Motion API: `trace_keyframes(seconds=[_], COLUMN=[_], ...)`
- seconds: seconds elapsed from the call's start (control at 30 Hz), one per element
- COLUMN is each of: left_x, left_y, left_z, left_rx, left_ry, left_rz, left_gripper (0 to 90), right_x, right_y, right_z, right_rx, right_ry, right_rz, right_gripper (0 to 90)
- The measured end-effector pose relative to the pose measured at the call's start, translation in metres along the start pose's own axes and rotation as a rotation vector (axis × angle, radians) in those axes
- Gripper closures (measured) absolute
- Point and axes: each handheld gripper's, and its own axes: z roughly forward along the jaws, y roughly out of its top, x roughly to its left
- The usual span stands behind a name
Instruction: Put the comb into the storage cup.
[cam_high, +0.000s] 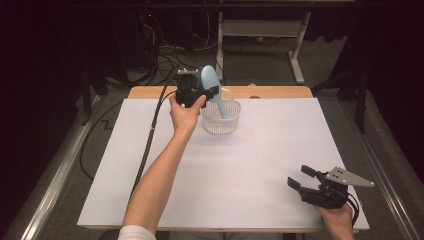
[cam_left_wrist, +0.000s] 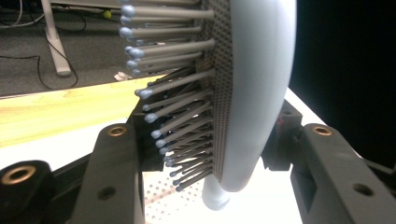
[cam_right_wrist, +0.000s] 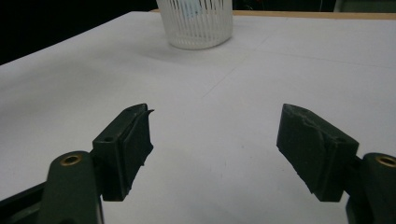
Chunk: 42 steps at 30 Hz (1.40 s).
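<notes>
A light blue hairbrush (cam_high: 210, 80) is held upright and slightly tilted at the far middle of the table, its head up and its handle reaching down into a white mesh basket (cam_high: 220, 122). My left gripper (cam_high: 212, 93) is shut on the brush just below the head. In the left gripper view the brush's pale back (cam_left_wrist: 261, 93) and its grey bristles (cam_left_wrist: 177, 116) sit between the two black jaws of my left gripper (cam_left_wrist: 210, 140). My right gripper (cam_high: 300, 176) rests at the near right of the table. It stands open (cam_right_wrist: 215, 154) with nothing between its jaws.
A white sheet (cam_high: 260, 165) covers most of the wooden table (cam_high: 280, 92). The basket (cam_right_wrist: 198, 28) stands far ahead of the right gripper. Cables and desk legs (cam_high: 297, 55) lie on the dark floor beyond the table's far edge.
</notes>
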Motion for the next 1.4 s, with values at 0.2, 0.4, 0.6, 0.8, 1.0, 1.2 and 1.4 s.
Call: trace_keyframes(seconds=[0.2, 0.4, 0.6, 0.8, 1.0, 1.2, 1.4], left_x=[0.001, 0.002, -0.002, -0.004, -0.005, -0.007, -0.007], left_y=[-0.003, -0.008, -0.012, -0.015, -0.018, -0.02, -0.022], left_z=[0.004, 0.008, 0.014, 0.019, 0.023, 0.026, 0.028], left_rx=[-0.004, 0.006, 0.009, 0.024, 0.027, 0.033, 0.046], left_ry=[0.005, 0.011, 0.017, 0.028, 0.031, 0.036, 0.044], left_rz=[-0.005, -0.004, 0.012, 0.031, 0.036, 0.05, 0.07], left_gripper=[51.8, 51.7, 51.6, 51.5, 51.5, 51.4, 51.1], right_x=[0.0, 0.0, 0.0, 0.0, 0.0, 0.0, 0.0], right_y=[0.0, 0.0, 0.0, 0.0, 0.0, 0.0, 0.0], right_z=[0.0, 0.0, 0.001, 0.0, 0.0, 0.0, 0.001], right_rx=[0.002, 0.001, 0.002, 0.002, 0.002, 0.003, 0.003], right_ry=[-0.001, -0.002, -0.001, 0.001, 0.002, 0.002, 0.003], right_rz=[0.0, 0.0, 0.0, 0.0, -0.002, -0.002, -0.002], right_gripper=[26.8, 26.7, 26.7, 26.7, 26.7, 26.6, 26.6])
